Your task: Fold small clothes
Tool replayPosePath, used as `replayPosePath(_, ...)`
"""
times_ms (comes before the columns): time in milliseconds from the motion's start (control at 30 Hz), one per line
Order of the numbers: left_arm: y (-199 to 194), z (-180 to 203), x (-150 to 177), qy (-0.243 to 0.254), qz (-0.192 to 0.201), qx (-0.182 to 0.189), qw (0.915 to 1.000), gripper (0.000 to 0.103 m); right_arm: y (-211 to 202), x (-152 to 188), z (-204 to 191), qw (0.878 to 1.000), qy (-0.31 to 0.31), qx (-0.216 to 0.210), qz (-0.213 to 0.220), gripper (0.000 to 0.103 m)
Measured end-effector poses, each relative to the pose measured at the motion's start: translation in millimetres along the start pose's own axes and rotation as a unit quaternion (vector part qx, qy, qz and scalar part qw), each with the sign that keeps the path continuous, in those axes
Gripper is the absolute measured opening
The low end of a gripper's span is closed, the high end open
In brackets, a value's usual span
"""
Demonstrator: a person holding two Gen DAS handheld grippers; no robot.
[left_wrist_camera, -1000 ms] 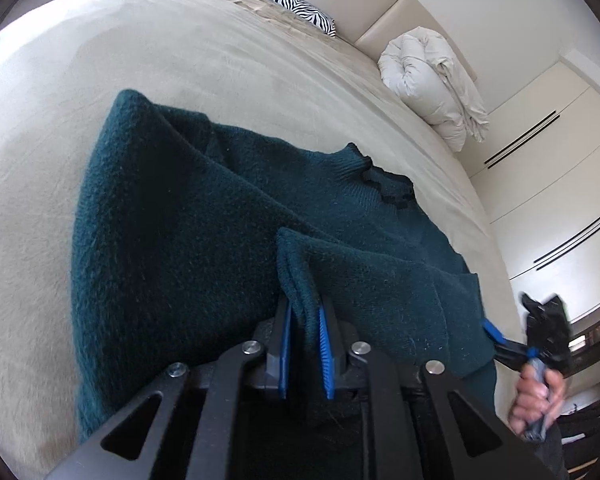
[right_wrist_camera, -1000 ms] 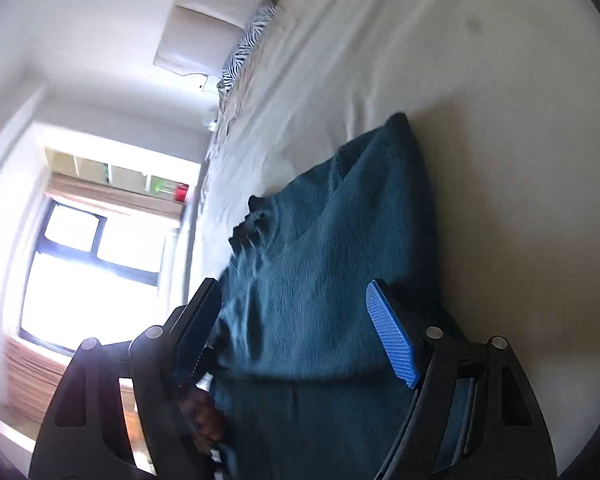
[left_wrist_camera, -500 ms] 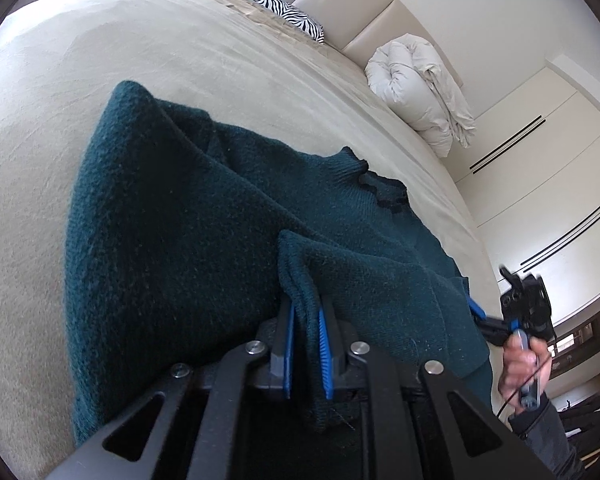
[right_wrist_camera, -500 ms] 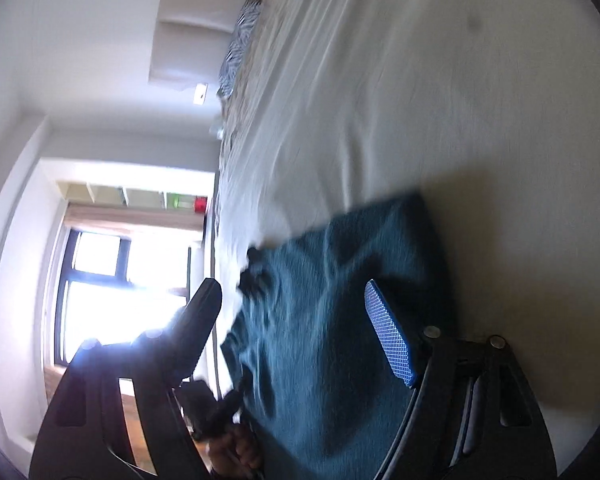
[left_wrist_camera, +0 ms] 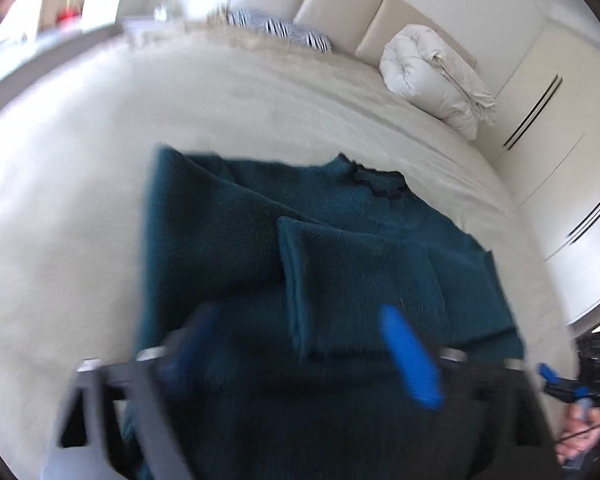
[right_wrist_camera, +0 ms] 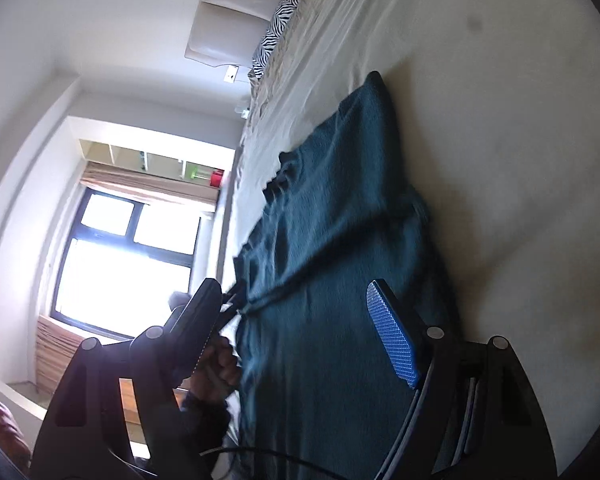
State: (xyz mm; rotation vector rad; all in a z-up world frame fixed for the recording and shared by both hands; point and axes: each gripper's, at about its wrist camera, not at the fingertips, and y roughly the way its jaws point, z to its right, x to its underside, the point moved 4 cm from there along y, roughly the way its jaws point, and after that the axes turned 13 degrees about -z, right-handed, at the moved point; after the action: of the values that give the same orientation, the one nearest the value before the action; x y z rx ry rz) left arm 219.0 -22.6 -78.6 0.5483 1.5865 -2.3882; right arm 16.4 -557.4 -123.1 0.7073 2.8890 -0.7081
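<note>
Bed (left_wrist_camera: 80,208) bears teal sweater (left_wrist_camera: 228,248); both claws gape.

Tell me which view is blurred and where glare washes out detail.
Left wrist view: motion blur smears the left gripper and the dark teal knitted sweater; fisheye bends the cream bed cover. Right wrist view: sharper, but the bright window blows out behind the open right gripper.

You have a cream bed cover (left_wrist_camera: 100,184) underfoot of the work. At its head: a zebra-print pillow (left_wrist_camera: 280,32) against a padded headboard (left_wrist_camera: 340,12), a rolled white duvet (left_wrist_camera: 432,76) beside white wardrobe doors (left_wrist_camera: 560,152). A bright window (right_wrist_camera: 128,256) lights the far wall
</note>
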Motion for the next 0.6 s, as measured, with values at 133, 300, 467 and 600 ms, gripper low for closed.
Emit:
replayPosePath(133,-42.1,7.5,44.2,0.022,0.003,-0.014,0.9997,0.095,-24.2,54.5,-9.3,0.996,-0.025,0.077,0.020,0.075)
replayPosePath(300,-86.7,-11.7,110.4,0.009,-0.017,-0.017,0.9997,0.095,-39.2,108.7,-25.2,0.983,-0.060,0.172,0.023,0.075)
replayPosePath(467,-104.1,-49.5,173.8,-0.034,-0.060,-0.019,0.9975,0.092,-56.0,159.7,-26.4,0.968,-0.092,0.233,-0.005,0.075)
replayPosePath(600,-102.9,-61.8,208.5,-0.067,-0.091,0.004,0.9936,0.079,-57.3,183.7,-17.1,0.962,-0.087,0.259,-0.024,0.075)
